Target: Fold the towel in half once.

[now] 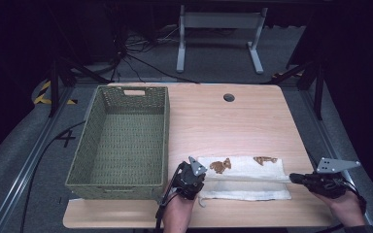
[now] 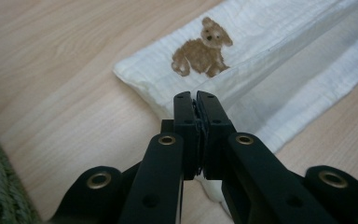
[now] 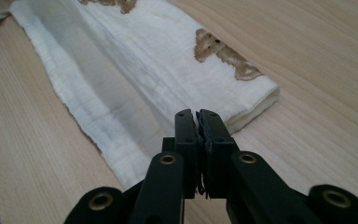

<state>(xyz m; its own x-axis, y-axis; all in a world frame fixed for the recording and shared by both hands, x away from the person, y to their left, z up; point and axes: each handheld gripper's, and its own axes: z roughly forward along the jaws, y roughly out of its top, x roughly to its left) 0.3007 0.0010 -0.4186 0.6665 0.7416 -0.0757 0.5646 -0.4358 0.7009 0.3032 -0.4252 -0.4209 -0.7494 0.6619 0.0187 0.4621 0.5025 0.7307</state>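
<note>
Two grippers at work on one white cloth [image 1: 245, 177] printed with brown bears, laid along the near edge of a light wooden table [image 1: 233, 121]. Left gripper [image 1: 197, 171] at the cloth's left end, jaws pinched shut on a raised layer of the fabric. Right gripper [image 1: 294, 177] at the right end, jaws likewise shut, seemingly nipping the same layer's edge, though hard to confirm from its own view. Lengthwise fold judged partly done: upper layer drawn taut between both ends above a lower strip, not yet laid flat. Still ahead, most likely: setting that layer down, folding shorter, then moving the cloth to the woven green basket [image 1: 85, 145], standing empty on the table's left half, just beside the left gripper. Round cable hole [image 1: 229, 97] near the far edge. Beyond, grey carpet, loose black cables, a white table frame [image 1: 218, 36], yellow-black hazard tape at left, dark surroundings.
</note>
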